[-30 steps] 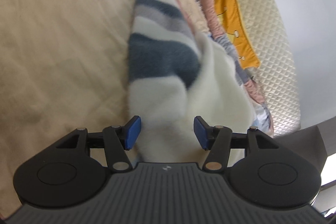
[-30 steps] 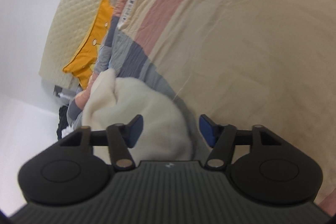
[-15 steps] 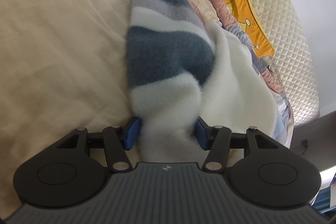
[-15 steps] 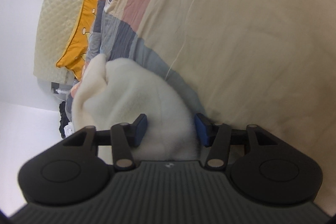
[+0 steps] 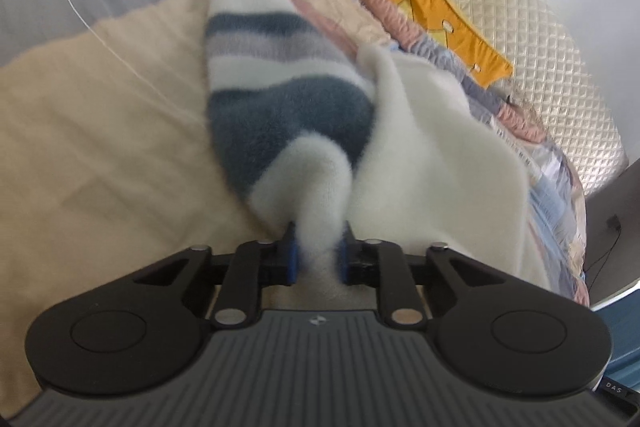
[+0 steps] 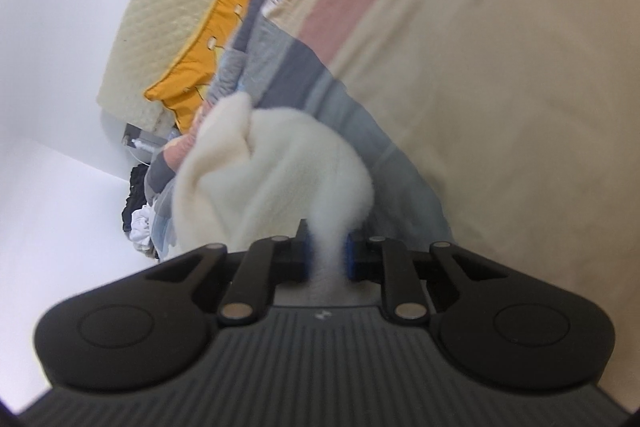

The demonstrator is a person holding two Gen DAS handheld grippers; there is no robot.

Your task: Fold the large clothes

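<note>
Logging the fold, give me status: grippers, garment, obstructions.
Left gripper and right gripper closing on fleece. Striped fleece garment bunched on the patchwork quilt. Nothing in the way.

Bed [image 5: 100,131] wearing a patchwork quilt [image 6: 500,75], tan, pink and grey. Cream quilted headboard [image 5: 520,39] leaning against a plain white wall [image 6: 60,7]. Daylight washing in softly.

A bed [image 5: 560,39] carries a patchwork quilt [image 6: 500,87], with a fleecy striped garment [image 5: 288,107] on it.
</note>
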